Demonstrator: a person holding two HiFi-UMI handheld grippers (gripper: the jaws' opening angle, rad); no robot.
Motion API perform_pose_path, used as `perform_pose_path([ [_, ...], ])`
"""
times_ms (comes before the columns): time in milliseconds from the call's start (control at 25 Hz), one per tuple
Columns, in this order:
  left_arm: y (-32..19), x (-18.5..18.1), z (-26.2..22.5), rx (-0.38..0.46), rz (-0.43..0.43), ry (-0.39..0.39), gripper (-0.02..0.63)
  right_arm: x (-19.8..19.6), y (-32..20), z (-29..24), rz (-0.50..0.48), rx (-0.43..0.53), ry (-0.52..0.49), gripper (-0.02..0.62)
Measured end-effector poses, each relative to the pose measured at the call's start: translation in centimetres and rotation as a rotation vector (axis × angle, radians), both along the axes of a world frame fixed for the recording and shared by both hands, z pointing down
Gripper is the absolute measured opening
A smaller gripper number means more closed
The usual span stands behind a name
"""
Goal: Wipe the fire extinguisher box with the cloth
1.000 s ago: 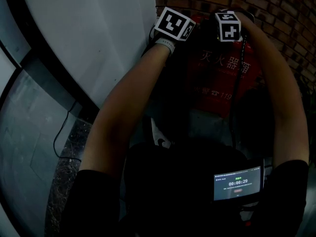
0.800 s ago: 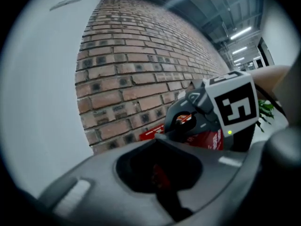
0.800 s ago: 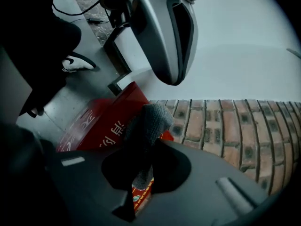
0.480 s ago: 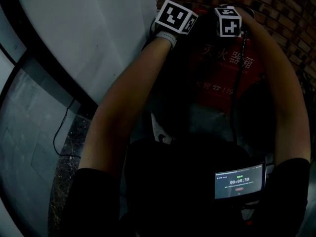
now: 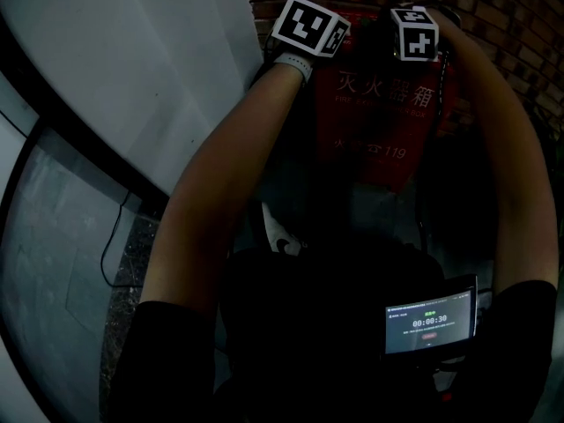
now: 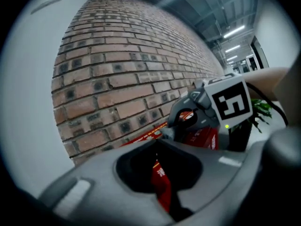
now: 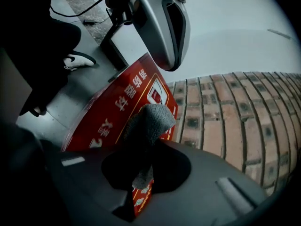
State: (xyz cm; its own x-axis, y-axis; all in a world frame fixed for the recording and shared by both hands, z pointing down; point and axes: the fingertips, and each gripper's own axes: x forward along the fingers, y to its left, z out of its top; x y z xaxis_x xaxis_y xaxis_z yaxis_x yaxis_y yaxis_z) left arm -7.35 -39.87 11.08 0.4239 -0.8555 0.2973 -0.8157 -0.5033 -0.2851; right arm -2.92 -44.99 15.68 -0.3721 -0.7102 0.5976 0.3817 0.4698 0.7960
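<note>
In a dim corridor, a white curved wall panel [image 5: 132, 69] rises over a grey floor [image 5: 53, 263] at left, and a brick wall [image 5: 493, 7] closes the scene at right. A person leans in with both arms outstretched toward a red fire extinguisher box [image 5: 379, 122] standing against the bricks. The left tongs [image 6: 157, 142] sit at the box's upper left corner, tips pressed together with nothing seen between them; only a strip of the red box shows through the opening behind them. The box stands upright, its lettered front facing the person and running down from the two tools toward the floor. At its upper right corner, the right tongs [image 7: 149, 144] pinch a grey cloth [image 7: 150, 119], whose free end bunches up beyond the tips, over the red face near the top edge. Whether the cloth is actually touching the paint cannot be settled. The right hand holds the cloth and is nearer the work, and most of the front lies below it. Any wiping stroke would probably have to travel down the box's long axis. A small lit screen [image 5: 429, 324] glows at the person's waist.
</note>
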Motion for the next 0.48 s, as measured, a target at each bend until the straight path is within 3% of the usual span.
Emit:
perform_pose_path([
  [480, -0.3, 9.5, -0.2, 0.010, 0.087, -0.027, 0.002, 11.1, 0.2, -0.5, 0.104, -0.002, -0.041, 0.023],
])
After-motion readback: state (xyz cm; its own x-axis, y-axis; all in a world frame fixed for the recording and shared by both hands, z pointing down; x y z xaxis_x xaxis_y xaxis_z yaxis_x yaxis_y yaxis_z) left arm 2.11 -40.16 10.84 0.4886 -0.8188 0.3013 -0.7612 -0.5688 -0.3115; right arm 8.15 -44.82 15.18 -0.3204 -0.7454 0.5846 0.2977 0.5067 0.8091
